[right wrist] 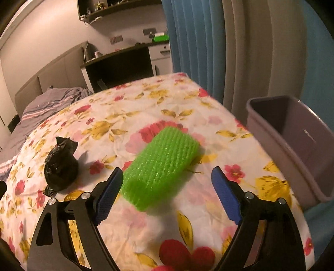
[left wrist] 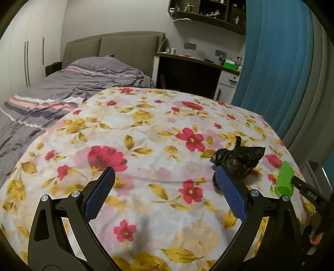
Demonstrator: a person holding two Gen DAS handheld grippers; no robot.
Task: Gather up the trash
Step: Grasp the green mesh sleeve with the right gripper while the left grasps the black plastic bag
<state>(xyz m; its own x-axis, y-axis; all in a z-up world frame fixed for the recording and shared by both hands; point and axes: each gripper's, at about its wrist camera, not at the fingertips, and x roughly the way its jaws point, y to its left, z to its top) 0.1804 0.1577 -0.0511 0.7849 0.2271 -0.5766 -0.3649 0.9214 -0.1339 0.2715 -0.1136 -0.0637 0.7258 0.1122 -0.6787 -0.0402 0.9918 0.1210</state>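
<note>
Green mesh roll (right wrist: 160, 168) (flat), black bag (right wrist: 60, 166)

A bed (left wrist: 87, 83) with grey striped bedding and a padded taupe headboard (left wrist: 117, 48) stands against a pale wall. Beside it are a dark desk (left wrist: 187, 73), a wall shelf (left wrist: 208, 14) of figurines, and blue curtains (left wrist: 275, 62)

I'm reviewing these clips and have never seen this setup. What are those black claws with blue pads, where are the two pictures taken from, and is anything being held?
Each claw is a hand-held two-finger gripper carried by a person, with a camera looking along its fingers. One picture comes from the left gripper, the other from the right gripper. Both are open and hold nothing. On the floral cloth lie a crumpled black bag and a green ribbed sponge-like block, which sits just ahead of the right gripper. A grey bin stands beside the surface.
</note>
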